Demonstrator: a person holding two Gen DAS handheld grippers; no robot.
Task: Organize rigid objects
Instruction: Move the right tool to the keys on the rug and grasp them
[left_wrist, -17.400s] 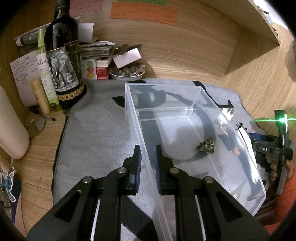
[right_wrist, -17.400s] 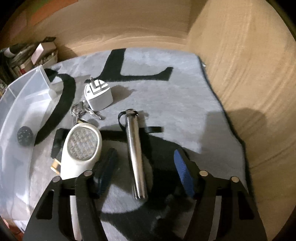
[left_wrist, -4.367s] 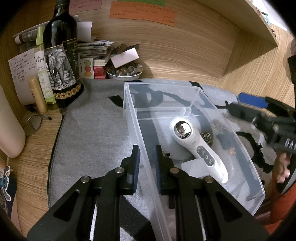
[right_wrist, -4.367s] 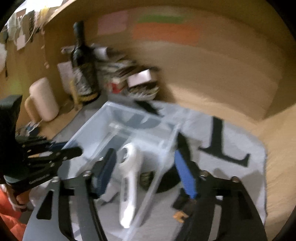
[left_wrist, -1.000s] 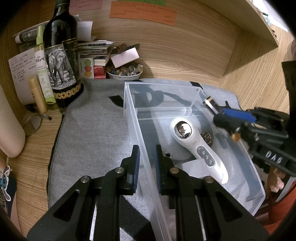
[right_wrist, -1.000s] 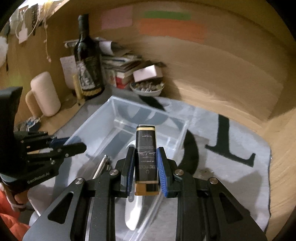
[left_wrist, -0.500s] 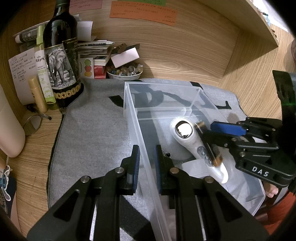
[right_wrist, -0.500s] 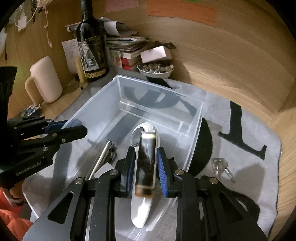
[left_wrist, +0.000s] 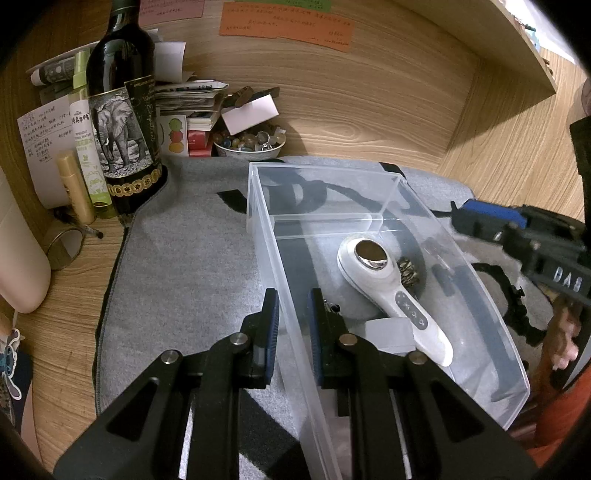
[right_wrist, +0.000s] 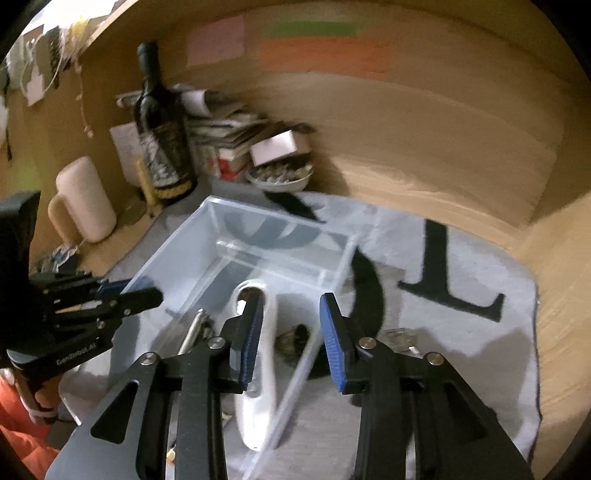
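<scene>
A clear plastic bin (left_wrist: 388, 177) stands on the grey mat (left_wrist: 192, 258). My left gripper (left_wrist: 291, 325) is shut on the bin's left wall. Inside lie a white handheld device (left_wrist: 391, 291), a small pinecone-like piece (left_wrist: 408, 269), a dark slim lighter (left_wrist: 443, 280) and a white block (left_wrist: 388, 332). My right gripper (right_wrist: 291, 332) is open and empty above the bin's right side; it also shows in the left wrist view (left_wrist: 517, 236). The right wrist view is blurred and shows the bin (right_wrist: 221, 218), the device (right_wrist: 266, 369), a silver rod (right_wrist: 192, 332) and keys (right_wrist: 400, 338) on the mat.
A wine bottle (left_wrist: 122, 110), small bottles (left_wrist: 75, 184), papers, books and a bowl of marbles (left_wrist: 249, 144) crowd the back left. A cream container (left_wrist: 18, 258) stands at the left. Wooden walls close in behind and on the right. A black strap (left_wrist: 517, 306) lies right of the bin.
My right gripper has opened and let go of the dark lighter, which now lies in the bin. It has lifted and pulled back to the right. The left gripper has not moved.
</scene>
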